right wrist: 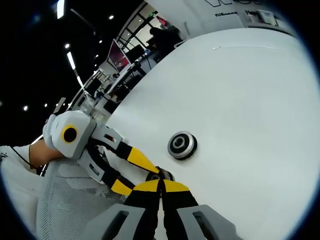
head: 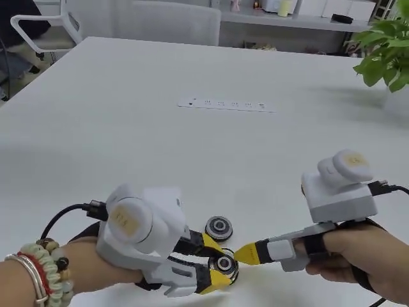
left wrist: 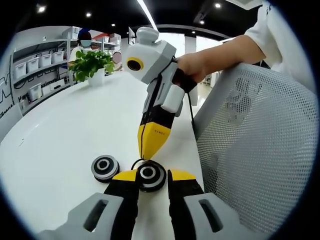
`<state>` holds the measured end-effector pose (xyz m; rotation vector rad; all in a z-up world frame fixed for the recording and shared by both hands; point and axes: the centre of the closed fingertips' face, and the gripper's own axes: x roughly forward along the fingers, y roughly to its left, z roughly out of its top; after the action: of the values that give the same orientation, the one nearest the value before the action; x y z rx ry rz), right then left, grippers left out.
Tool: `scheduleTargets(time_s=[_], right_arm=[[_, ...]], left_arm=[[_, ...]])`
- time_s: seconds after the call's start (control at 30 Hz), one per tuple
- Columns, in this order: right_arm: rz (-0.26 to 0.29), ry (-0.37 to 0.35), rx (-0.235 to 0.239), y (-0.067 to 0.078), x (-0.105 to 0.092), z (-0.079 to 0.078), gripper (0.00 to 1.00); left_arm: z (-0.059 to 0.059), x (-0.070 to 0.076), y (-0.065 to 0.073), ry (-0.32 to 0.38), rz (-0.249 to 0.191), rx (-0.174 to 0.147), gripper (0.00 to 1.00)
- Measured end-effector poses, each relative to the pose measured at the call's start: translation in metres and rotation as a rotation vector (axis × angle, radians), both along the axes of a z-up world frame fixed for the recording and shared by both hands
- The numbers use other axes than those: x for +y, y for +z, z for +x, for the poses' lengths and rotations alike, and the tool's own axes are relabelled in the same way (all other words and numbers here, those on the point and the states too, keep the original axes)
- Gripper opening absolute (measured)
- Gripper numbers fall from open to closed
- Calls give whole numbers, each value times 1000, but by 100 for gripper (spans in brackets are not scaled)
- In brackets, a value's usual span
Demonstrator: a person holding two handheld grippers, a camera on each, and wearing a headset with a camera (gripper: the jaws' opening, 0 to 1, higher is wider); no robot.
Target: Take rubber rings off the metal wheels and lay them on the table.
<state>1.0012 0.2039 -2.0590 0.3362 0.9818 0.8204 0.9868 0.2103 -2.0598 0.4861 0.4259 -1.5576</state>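
In the head view the left gripper [head: 221,261] sits at the near left edge of the white table [head: 192,147], its yellow jaws clamped on a metal wheel [head: 225,265]. The right gripper [head: 242,254] reaches in from the right, jaws pressed together, with its tip at that wheel's right rim. A second wheel [head: 219,226] lies flat just beyond them, apart from both grippers. Farther off, mid-table, lies a white power strip [head: 225,104], and a green plant [head: 386,56] stands at the far right.

The left gripper view adds what the head view is too small to tell: a thin black loop of rubber ring [left wrist: 135,163] stands off the clamped wheel's rim at the right gripper's tip, which looks pinched on it. A grey mesh chair back [left wrist: 250,130] rises beside the table.

The right gripper view has its own jaws closed, their tips covering most of the held wheel, and the second wheel lies clear on the table beyond
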Motion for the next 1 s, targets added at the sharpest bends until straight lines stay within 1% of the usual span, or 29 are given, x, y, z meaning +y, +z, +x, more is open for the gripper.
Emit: scheduleTargets(time_s=[0.03,0.07,0.13,0.2,0.23,0.3,0.37,0.47,0.5,0.57,0.63,0.67,0.73,0.83,0.9,0.93,1.0], right_arm=[[2,-2,1,0,0,0,0],[2,-3,2,0,0,0,0],[-3,-1,4,-1,0,0,0],[-26,11,-8,-2,-1,0,0],[-24,12,-9,-1,-1,0,0],[-18,13,-13,1,-1,0,0],[-26,17,-22,2,-1,0,0],[-28,22,-26,2,-1,0,0],[-28,22,-28,3,-1,0,0],[-27,23,-31,3,-1,0,0],[-24,23,-34,5,-1,0,0],[-25,24,-35,5,-1,0,0],[-27,29,-41,6,-1,0,0],[-20,30,-48,8,0,1,0],[-18,30,-51,9,1,1,0],[-18,30,-53,9,0,2,0],[-19,30,-56,10,0,2,0]], left_arm=[[0,0,0,-2,5,-3,18],[0,0,0,-9,12,-15,18],[0,1,1,-21,28,-27,19],[0,2,4,-26,31,-34,20],[0,3,6,-29,31,-36,22],[1,5,9,-30,32,-24,25],[2,7,13,-28,33,-19,27],[3,9,20,-23,24,-18,30],[4,9,23,-21,18,-22,32],[6,9,31,-10,1,-27,38],[5,11,38,-9,-14,-24,40],[4,12,40,-16,-17,-22,40],[2,15,45,-25,-17,-32,41],[2,19,54,-31,-22,-40,47],[2,21,58,-30,-14,-29,52],[2,21,60,-29,-13,-26,53],[-2,23,67,-42,-22,-31,54]])
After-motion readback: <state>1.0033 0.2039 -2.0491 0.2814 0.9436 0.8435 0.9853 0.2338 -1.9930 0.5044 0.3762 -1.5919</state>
